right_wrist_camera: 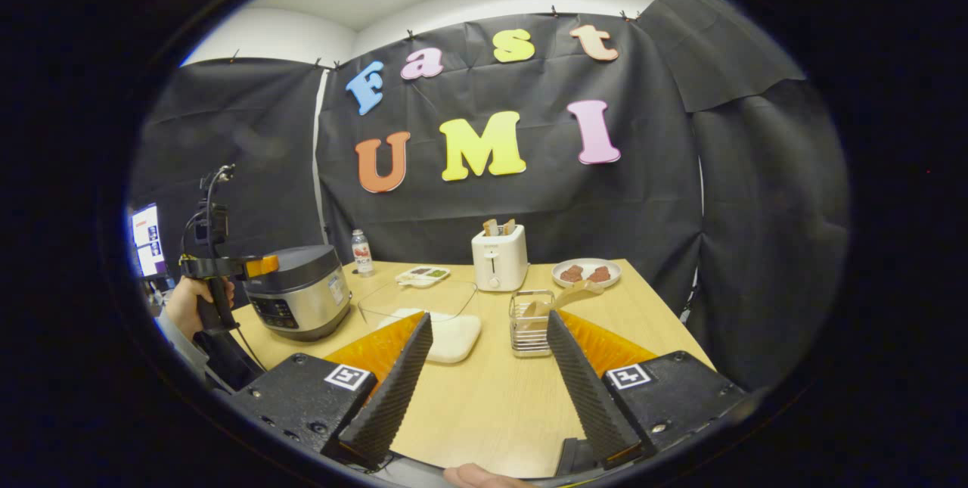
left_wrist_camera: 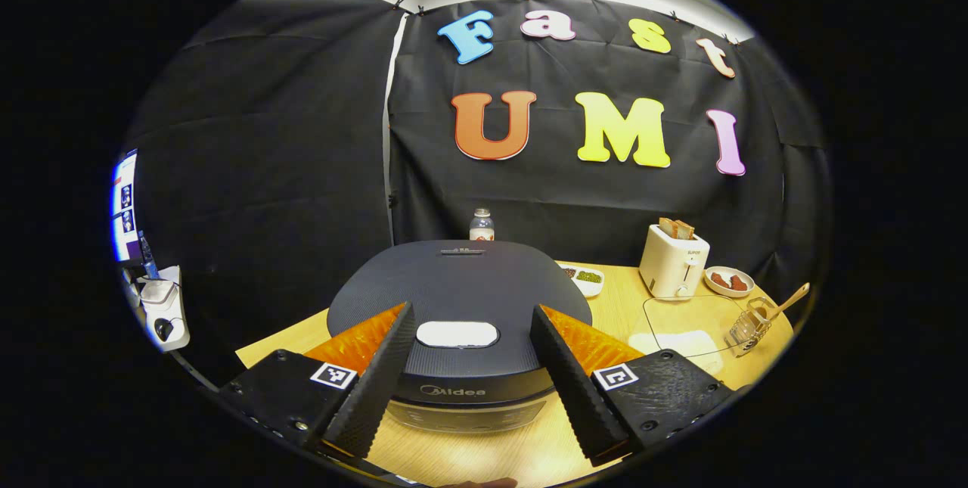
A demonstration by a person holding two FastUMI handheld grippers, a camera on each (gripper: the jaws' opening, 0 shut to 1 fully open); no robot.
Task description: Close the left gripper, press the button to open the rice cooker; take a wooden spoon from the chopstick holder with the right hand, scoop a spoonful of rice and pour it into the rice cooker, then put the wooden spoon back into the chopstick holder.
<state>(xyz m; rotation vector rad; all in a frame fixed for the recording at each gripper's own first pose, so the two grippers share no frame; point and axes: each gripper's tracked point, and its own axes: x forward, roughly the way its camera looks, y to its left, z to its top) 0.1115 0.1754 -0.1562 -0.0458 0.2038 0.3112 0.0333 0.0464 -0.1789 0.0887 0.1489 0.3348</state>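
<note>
I saw a pale wooden tabletop [right_wrist_camera: 484, 397] carrying everything. The rice cooker [right_wrist_camera: 299, 291] sat closed near its left edge, a small bottle [right_wrist_camera: 362, 252] behind it by the far edge. Along that far edge stood a divided white dish [right_wrist_camera: 423, 275], a white toaster [right_wrist_camera: 498, 257] with bread in its slots, and a plate [right_wrist_camera: 587, 272] toward the far right corner. Mid-tabletop, a clear glass bowl [right_wrist_camera: 417, 300] rested just beside a white container [right_wrist_camera: 450, 337], with the wire chopstick holder [right_wrist_camera: 529, 321], wooden spoon [right_wrist_camera: 569, 296] in it, to their right.
</note>
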